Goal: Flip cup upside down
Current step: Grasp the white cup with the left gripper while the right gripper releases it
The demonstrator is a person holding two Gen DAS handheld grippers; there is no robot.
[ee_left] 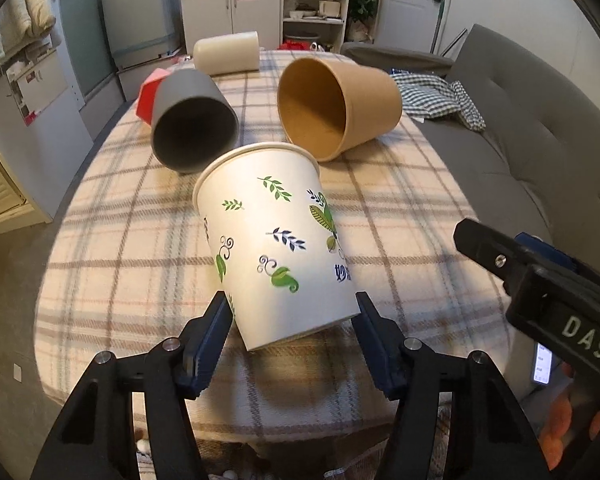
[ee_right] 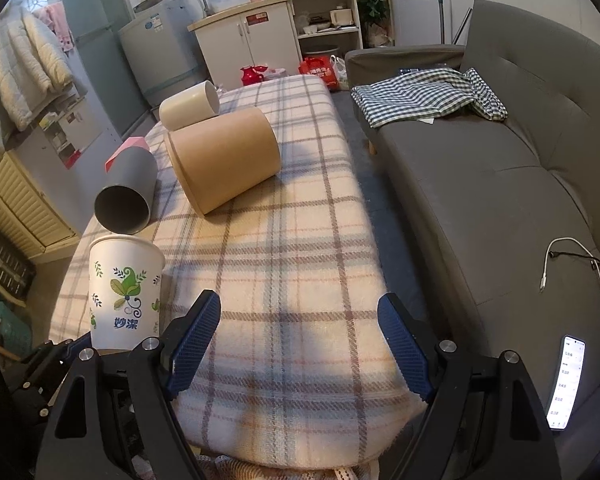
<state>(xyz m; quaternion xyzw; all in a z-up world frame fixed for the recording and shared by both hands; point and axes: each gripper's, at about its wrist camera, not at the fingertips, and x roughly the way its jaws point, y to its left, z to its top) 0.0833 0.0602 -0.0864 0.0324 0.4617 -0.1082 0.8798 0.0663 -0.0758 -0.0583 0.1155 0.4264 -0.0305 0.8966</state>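
Observation:
A white paper cup with green leaf prints (ee_left: pixel 276 240) is held near its base between the fingers of my left gripper (ee_left: pixel 292 316), mouth pointing away and up, lifted off the plaid-covered table (ee_left: pixel 380 216). In the right wrist view the same cup (ee_right: pixel 124 292) stands upright at the left, held from below. My right gripper (ee_right: pixel 300 320) is open and empty over the near end of the table (ee_right: pixel 292 264); it also shows in the left wrist view (ee_left: pixel 540 280) at the right.
A grey cup (ee_left: pixel 192 120), a large brown paper cup (ee_left: pixel 336 108) and a cream cup (ee_left: pixel 226 52) lie on their sides further back on the table. A red box (ee_left: pixel 146 98) sits behind the grey cup. A grey sofa (ee_right: pixel 500 168) with a phone (ee_right: pixel 566 382) stands to the right.

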